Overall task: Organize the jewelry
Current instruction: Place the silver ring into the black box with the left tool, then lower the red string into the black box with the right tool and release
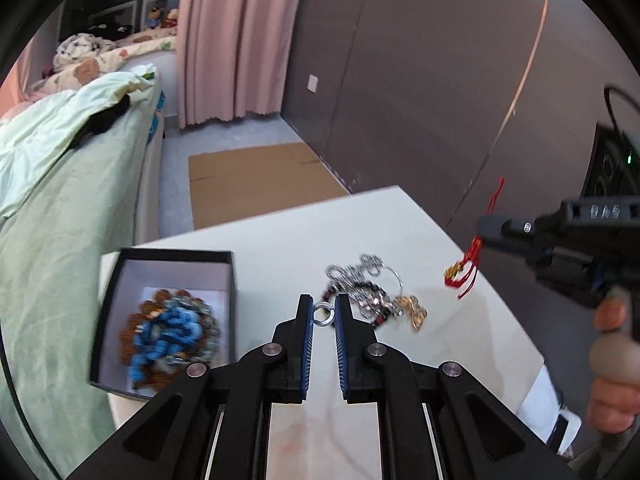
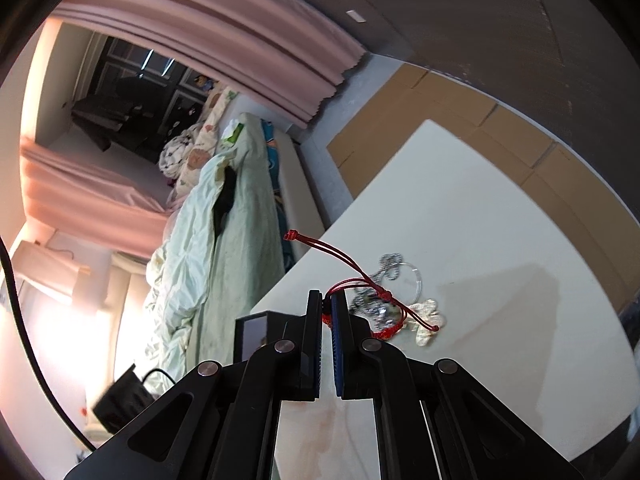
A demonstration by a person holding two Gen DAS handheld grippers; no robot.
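A black box with a white inside (image 1: 116,280) stands at the table's left edge and holds blue and brown bead bracelets (image 1: 170,330). A pile of silver chains, dark beads and a gold piece (image 1: 374,298) lies mid-table; it also shows in the right wrist view (image 2: 384,304). My left gripper (image 1: 323,314) is closed on a small silver ring (image 1: 323,315) above the table. My right gripper (image 2: 327,308), seen in the left wrist view (image 1: 486,228) too, is shut on a red cord bracelet (image 2: 360,280) with a gold charm (image 1: 454,270), held in the air right of the pile.
The white table (image 1: 420,240) has its far edge and right edge close by. A bed with green bedding (image 1: 60,208) lies left of the table. Cardboard (image 1: 256,180) lies on the floor beyond, next to a grey wall and pink curtain (image 1: 236,40).
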